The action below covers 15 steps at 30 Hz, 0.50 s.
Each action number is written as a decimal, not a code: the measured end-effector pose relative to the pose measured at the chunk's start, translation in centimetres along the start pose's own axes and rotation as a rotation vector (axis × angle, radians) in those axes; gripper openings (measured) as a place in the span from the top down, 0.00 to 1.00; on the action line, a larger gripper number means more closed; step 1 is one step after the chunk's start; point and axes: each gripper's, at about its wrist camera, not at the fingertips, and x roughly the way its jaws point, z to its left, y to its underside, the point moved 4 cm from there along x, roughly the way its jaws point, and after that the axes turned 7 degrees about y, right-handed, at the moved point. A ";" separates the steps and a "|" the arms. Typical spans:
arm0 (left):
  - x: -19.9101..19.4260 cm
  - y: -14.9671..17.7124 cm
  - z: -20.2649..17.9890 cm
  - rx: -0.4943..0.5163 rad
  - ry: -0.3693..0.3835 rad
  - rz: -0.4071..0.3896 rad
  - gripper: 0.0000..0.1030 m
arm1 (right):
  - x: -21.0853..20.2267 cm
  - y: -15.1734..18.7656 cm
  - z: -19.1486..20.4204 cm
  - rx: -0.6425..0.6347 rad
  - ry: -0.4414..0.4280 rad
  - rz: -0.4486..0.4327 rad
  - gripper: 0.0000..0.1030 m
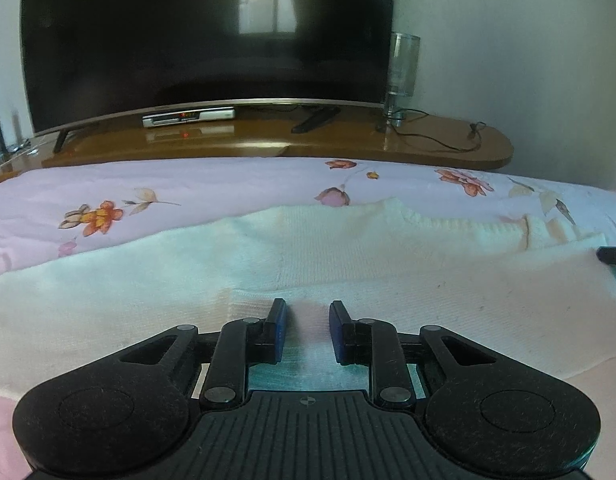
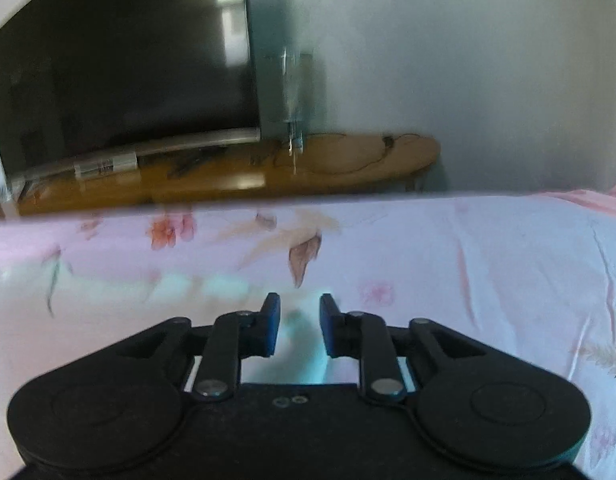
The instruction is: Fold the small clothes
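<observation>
A cream knitted garment [image 1: 348, 256] lies spread flat on the pink floral bedspread [image 1: 108, 184]. In the left wrist view my left gripper [image 1: 308, 312] is open and empty, low over the garment's near part. A black tip of the right gripper [image 1: 612, 257] shows at the garment's right edge. In the blurred right wrist view my right gripper [image 2: 299, 308] is open and empty over the bedspread [image 2: 468, 264]; a pale strip of the garment [image 2: 196, 286] shows to its left.
Beyond the bed stands a wooden TV bench [image 1: 268, 140] with a large dark television [image 1: 204, 40], a silver set-top box [image 1: 188, 117], a remote [image 1: 314, 120], a clear glass lamp [image 1: 402, 76] and a cable [image 1: 440, 140]. A pale wall is at the right.
</observation>
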 end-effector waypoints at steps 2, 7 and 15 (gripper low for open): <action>-2.2 -0.2 -0.1 -0.002 -0.014 -0.079 0.73 | -1.0 -0.5 0.4 -0.010 0.020 0.000 0.77; -1.6 2.3 -0.1 -0.011 0.016 0.002 0.36 | -7.2 1.4 1.3 0.000 -0.060 -0.140 0.75; -9.8 2.7 8.0 -0.263 -0.083 -0.175 0.35 | -9.4 3.5 2.8 0.021 -0.120 -0.104 0.75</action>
